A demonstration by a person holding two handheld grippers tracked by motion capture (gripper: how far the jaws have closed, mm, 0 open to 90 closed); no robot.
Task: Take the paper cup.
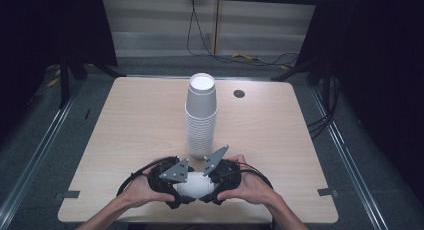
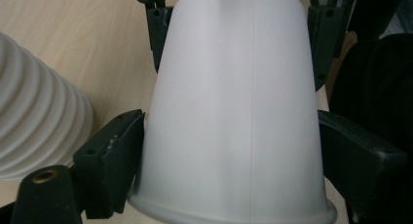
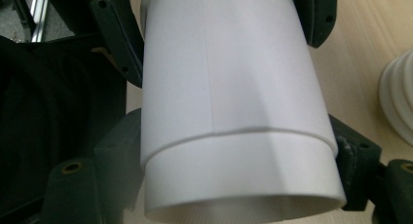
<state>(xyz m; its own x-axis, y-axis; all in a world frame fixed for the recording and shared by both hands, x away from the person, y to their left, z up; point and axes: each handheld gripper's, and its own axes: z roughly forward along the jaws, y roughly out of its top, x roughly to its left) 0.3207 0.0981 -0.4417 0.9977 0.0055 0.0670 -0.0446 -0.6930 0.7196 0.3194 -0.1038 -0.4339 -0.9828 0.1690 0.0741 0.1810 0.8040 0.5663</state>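
A white paper cup (image 1: pixel 195 185) lies on its side near the table's front edge, held between both grippers. My left gripper (image 1: pixel 175 182) is shut on its rolled-rim end (image 2: pixel 234 112), a pad (image 2: pixel 114 153) pressed to each side. From the other side my right gripper (image 1: pixel 220 180) is shut on the opposite end (image 3: pixel 234 87), pads (image 3: pixel 117 156) against its wall. A step line runs around the cup there, as if one cup sits in another; I cannot tell which. A tall stack of white cups (image 1: pixel 201 117) stands upside down just behind the grippers.
The wooden table (image 1: pixel 125 130) has a round dark grommet (image 1: pixel 239 94) at the back right. The stack's ribbed side (image 2: pixel 39 121) is close to the left jaws, and its edge (image 3: pixel 397 97) shows right of the held cup. Cables lie on the floor beyond the table.
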